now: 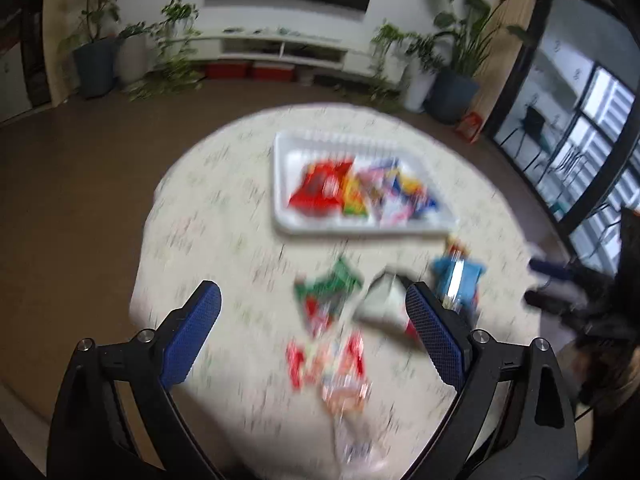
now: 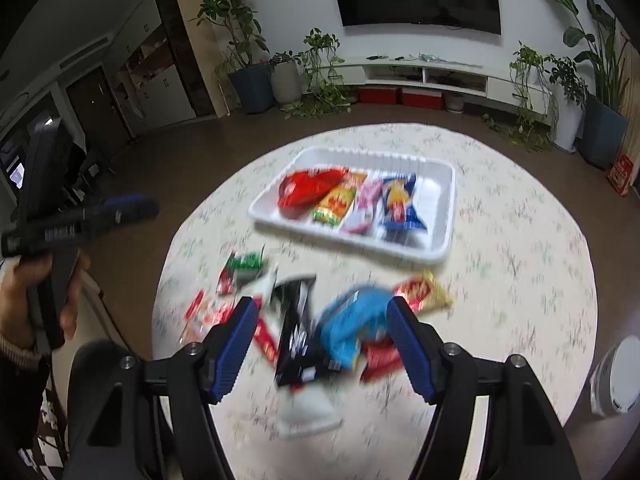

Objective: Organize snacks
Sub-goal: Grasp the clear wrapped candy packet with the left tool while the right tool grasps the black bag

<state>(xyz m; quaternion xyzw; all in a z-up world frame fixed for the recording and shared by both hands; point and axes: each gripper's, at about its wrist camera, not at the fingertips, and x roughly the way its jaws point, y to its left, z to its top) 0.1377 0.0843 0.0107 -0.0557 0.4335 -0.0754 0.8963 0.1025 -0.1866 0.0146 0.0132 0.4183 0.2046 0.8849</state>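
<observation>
A round tabletop [image 2: 500, 248] with pale floral cloth carries a white rectangular plastic tray [image 2: 438, 216] holding four bright snack packets. Near its front, loose packets lie scattered, among them a black one [image 2: 296, 328] and a blue one [image 2: 352, 328]. Both blue-padded grippers, left [image 1: 313, 312] and right [image 2: 322, 320], hang above these, angled downward, jaws released and empty.

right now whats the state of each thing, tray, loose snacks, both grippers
tray: flat on the table, holds four packs side by side
red pack: lying in the tray, far left
blue pack: loose on the table, outside the tray
black pack: loose on the table beside the blue pack
green pack: loose on the table
left gripper: open, nothing held
right gripper: open, nothing held
</observation>
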